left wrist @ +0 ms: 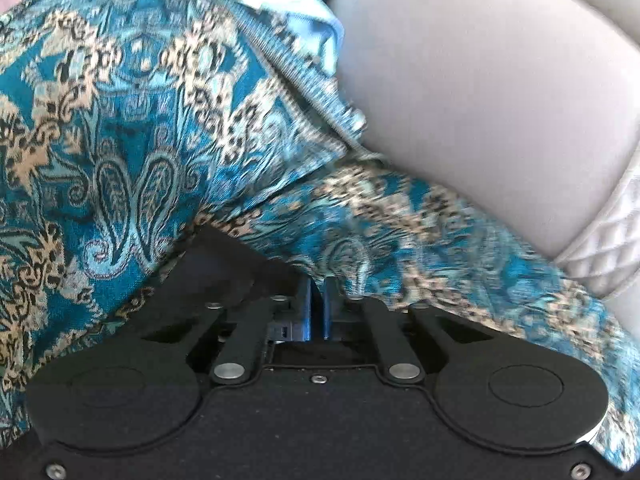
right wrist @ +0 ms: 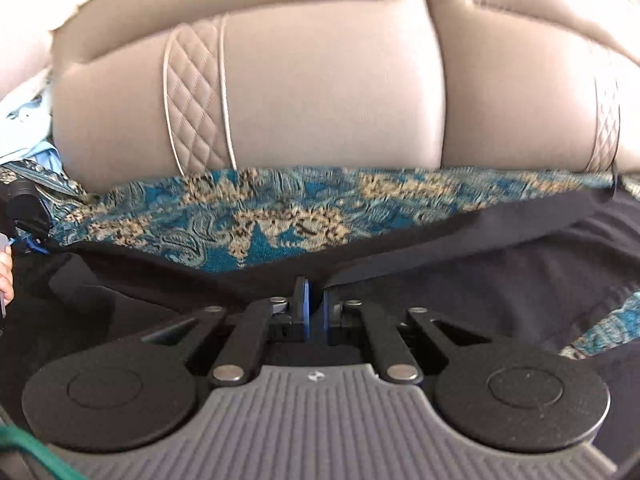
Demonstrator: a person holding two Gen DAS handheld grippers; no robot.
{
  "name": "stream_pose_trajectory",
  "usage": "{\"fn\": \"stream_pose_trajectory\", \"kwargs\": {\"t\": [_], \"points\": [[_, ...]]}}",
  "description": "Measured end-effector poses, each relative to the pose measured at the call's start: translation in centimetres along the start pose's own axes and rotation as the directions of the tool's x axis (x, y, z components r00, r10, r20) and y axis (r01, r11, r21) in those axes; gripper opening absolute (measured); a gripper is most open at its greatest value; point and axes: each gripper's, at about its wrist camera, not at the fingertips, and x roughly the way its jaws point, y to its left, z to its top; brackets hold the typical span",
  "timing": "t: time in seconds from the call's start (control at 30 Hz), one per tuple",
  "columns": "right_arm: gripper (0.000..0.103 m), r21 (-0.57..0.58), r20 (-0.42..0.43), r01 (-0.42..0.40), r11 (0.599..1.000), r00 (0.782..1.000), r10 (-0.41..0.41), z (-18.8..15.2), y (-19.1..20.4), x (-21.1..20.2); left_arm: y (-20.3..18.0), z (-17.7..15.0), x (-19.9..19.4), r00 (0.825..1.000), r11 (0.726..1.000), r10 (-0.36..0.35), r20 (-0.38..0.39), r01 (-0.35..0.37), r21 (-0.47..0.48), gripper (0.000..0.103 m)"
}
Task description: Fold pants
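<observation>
On the sofa [left wrist: 480, 92], a teal paisley throw [left wrist: 120, 120] covers the seat, and the black pants [right wrist: 480, 264] lie over it.

Left gripper [left wrist: 318, 300]: jaws drawn in to a narrow gap. Black cloth sits just left of the tips and patterned cloth crowds the right; whether either is pinched cannot be told. Right gripper [right wrist: 316, 300]: jaws nearly closed on an edge of the pants, the dark cloth running right up between the tips.

Surroundings: one beige sofa back with quilted strips [right wrist: 196, 92], rising directly behind the throw. Pale blue cloth [left wrist: 316, 20] lies at the throw's far edge against the sofa.

Differences between views: the left view shows only a small black patch of the pants beside the jaws, with the throw filling most of the frame. The right view shows the pants spread wide to the right, plus part of the left gripper and fingers [right wrist: 5, 276] at its left border. Two quilted strips appear there; the left view shows one.

Count: one pants, one throw, two grippers.
</observation>
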Motion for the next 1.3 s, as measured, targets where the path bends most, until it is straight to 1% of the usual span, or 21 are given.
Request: {"fn": "stream_pose_trajectory", "kwargs": {"t": [0.1, 0.2, 0.33, 0.47, 0.53, 0.6, 0.67, 0.77, 0.93, 1.03, 1.2, 1.23, 1.3], "points": [[0.009, -0.019, 0.088, 0.01, 1.0, 0.996, -0.008, -0.3, -0.1, -2.3, 1.1, -0.7, -2.6, 0.998, 0.999, -0.043, 0.045, 0.043, 0.009, 0.001], [0.009, -0.008, 0.129, -0.007, 1.0, 0.992, 0.008, -0.7, -0.8, -4.5, 2.6, -1.9, -5.9, 0.99, 0.996, -0.085, 0.113, 0.081, 0.038, 0.001], [0.009, 0.032, 0.128, -0.018, 0.999, 0.992, 0.014, -2.2, -2.0, -6.9, 5.0, -3.9, -10.1, 0.977, 0.991, -0.136, 0.165, 0.131, 0.04, 0.001], [0.009, 0.078, 0.104, -0.034, 0.996, 0.994, 0.025, -4.7, -3.1, -9.5, 8.4, -7.5, -15.0, 0.956, 0.984, -0.178, 0.231, 0.178, 0.019, 0.001], [0.009, 0.084, 0.092, -0.033, 0.996, 0.995, 0.025, -6.4, -3.3, -10.7, 9.9, -9.6, -16.8, 0.949, 0.984, -0.173, 0.263, 0.178, 0.007, 0.001], [0.009, 0.08, 0.075, -0.028, 0.996, 0.997, 0.022, -8.1, -3.4, -12.0, 11.4, -11.8, -18.0, 0.947, 0.986, -0.158, 0.279, 0.165, -0.003, 0.001], [0.009, 0.085, 0.049, -0.025, 0.996, 0.999, 0.021, -9.5, -3.5, -12.8, 12.6, -13.8, -18.6, 0.954, 0.989, -0.134, 0.268, 0.145, -0.022, 0.001], [0.009, 0.096, 0.02, -0.014, 0.995, 1.0, 0.012, -11.5, -3.4, -13.9, 14.4, -16.2, -18.9, 0.967, 0.991, -0.111, 0.229, 0.126, -0.051, 0.001], [0.009, 0.085, -0.01, -0.005, 0.996, 1.0, 0.006, -13.9, -3.7, -15.0, 16.5, -19.3, -18.3, 0.984, 0.995, -0.061, 0.167, 0.072, -0.062, 0.001], [0.009, 0.076, -0.027, -0.006, 0.997, 1.0, 0.008, -15.0, -3.9, -15.3, 17.5, -20.5, -18.0, 0.988, 0.995, -0.05, 0.144, 0.061, -0.074, 0.001], [0.009, 0.057, -0.04, -0.001, 0.998, 0.999, 0.003, -16.3, -3.5, -15.9, 18.0, -21.4, -18.3, 0.989, 0.995, -0.053, 0.137, 0.064, -0.071, 0.002], [0.01, 0.051, -0.04, 0.001, 0.999, 0.999, 0.001, -16.6, -3.4, -16.0, 18.1, -21.4, -18.3, 0.989, 0.995, -0.061, 0.131, 0.071, -0.073, 0.003], [0.01, 0.036, -0.039, 0.006, 0.999, 0.999, -0.005, -17.1, -3.1, -16.1, 18.3, -21.6, -18.1, 0.989, 0.99, -0.085, 0.117, 0.097, -0.101, 0.011]]}}
